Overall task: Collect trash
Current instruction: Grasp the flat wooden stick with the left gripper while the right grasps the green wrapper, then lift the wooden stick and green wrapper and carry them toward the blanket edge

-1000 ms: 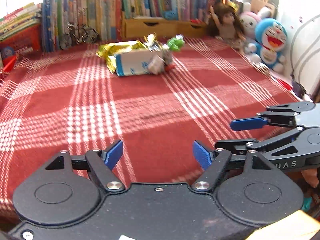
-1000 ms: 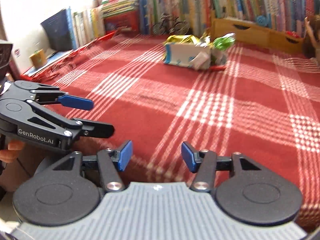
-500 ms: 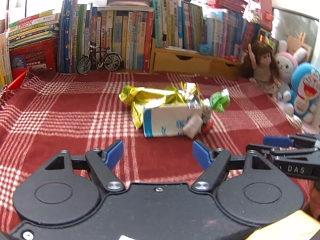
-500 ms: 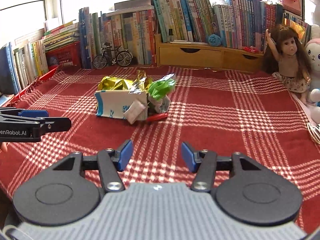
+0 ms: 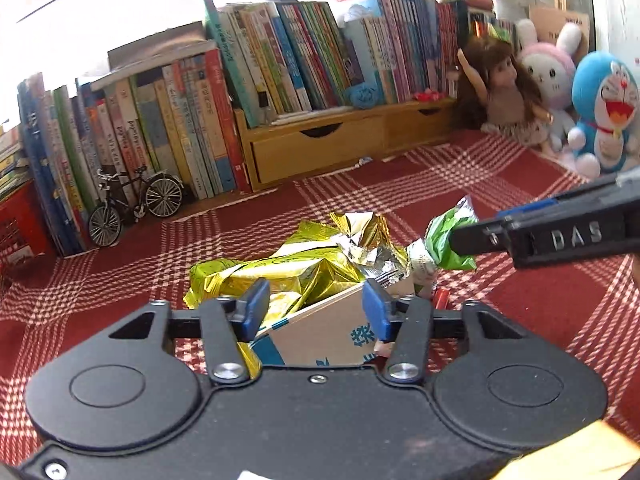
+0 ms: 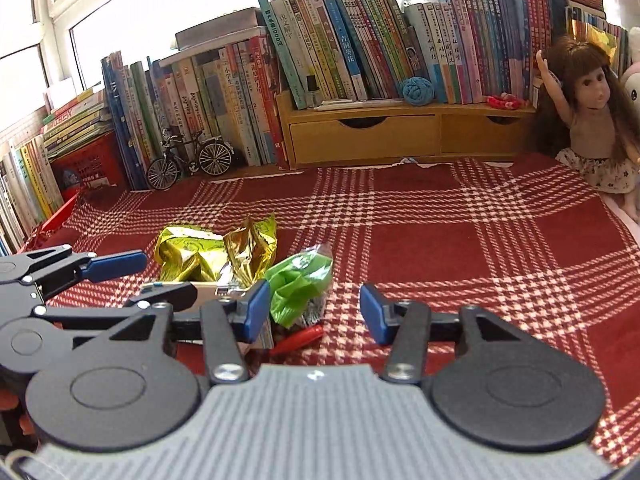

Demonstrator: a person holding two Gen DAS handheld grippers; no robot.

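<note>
Right gripper [image 5: 500, 220]: white raised letters "DAS" on black body, seen in left wrist view.
Carton [image 5: 332, 332]: blue Chinese character "袋" on white face; further blue print below, cut off.
Book spines [image 6: 360, 40]: Chinese titles, mostly too small; "1000" legible on leaning teal spine.

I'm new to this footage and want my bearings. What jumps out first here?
A heap of trash in the middle of the red checked cloth: a crumpled gold wrapper, a green wrapper and a white and blue carton. The left gripper has its jaws open around the carton; the right gripper is open beside the green wrapper. Books, a doll and a toy bicycle line the back.
</note>
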